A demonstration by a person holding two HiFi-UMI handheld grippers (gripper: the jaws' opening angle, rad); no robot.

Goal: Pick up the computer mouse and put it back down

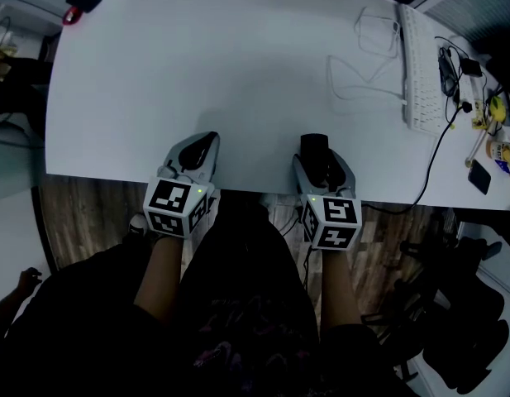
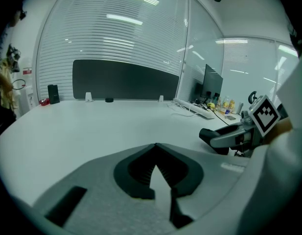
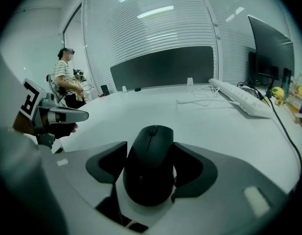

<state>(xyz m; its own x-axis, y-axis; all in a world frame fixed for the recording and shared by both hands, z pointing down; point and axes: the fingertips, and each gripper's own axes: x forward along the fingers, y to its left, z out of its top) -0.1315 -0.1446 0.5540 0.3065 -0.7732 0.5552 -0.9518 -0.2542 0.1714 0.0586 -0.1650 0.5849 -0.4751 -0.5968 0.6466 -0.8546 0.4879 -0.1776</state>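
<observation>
Right gripper (image 3: 150, 148) is clamped on the mouse (image 3: 149, 173), pads snug against both its sides, right at the near edge of the table (image 1: 221, 56). Can't really tell if the mouse touches the table or sits just off it. Left gripper (image 2: 155, 148) is at that same table edge, jaws pinched together, nothing in them. Keyboard (image 1: 420, 64) is over on the table's far right

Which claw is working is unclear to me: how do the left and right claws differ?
The left claw has jaws meeting at the tips; the right claw has them wide apart. The left claw holds nothing; the right claw grips the black computer mouse by its sides. Both are grey and sit at the near edge of the white table.
</observation>
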